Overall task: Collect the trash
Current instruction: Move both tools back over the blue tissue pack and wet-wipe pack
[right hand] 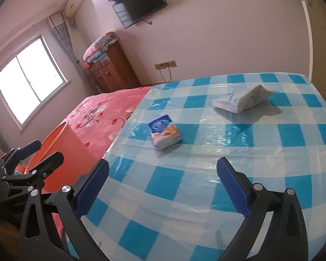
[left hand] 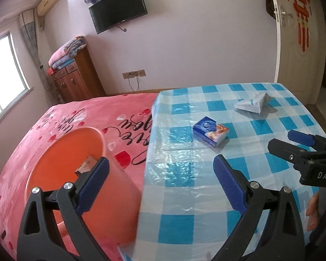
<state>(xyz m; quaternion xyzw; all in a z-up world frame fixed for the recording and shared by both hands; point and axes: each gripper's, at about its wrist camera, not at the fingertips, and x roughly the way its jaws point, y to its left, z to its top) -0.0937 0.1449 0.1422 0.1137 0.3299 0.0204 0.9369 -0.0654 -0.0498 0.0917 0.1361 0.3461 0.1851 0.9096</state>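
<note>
Right wrist view: my right gripper (right hand: 163, 187) has its blue pads spread wide with nothing between them, hovering over the near part of the checked table (right hand: 271, 174). Straight ahead of it lies the small tissue pack (right hand: 165, 132), well apart from the fingers. Farther back and to the right sits the crumpled white wrapper (right hand: 243, 100).

In the left wrist view, my left gripper (left hand: 160, 182) is likewise wide open and empty, straddling the table's left edge, with the orange bin (left hand: 63, 152) just beside its left finger. The bin stands against the pink bed (left hand: 97, 113), and something boxy already lies inside, too hidden for me to name.

I judge this as the reach for the next piece. The tissue pack looks the nearer target, so I would move the right gripper forward and down, close across its narrow sides, then carry it left over the bin.

Count: two grippers, one bin, two loose items on the table, at least one item in the bin.
</note>
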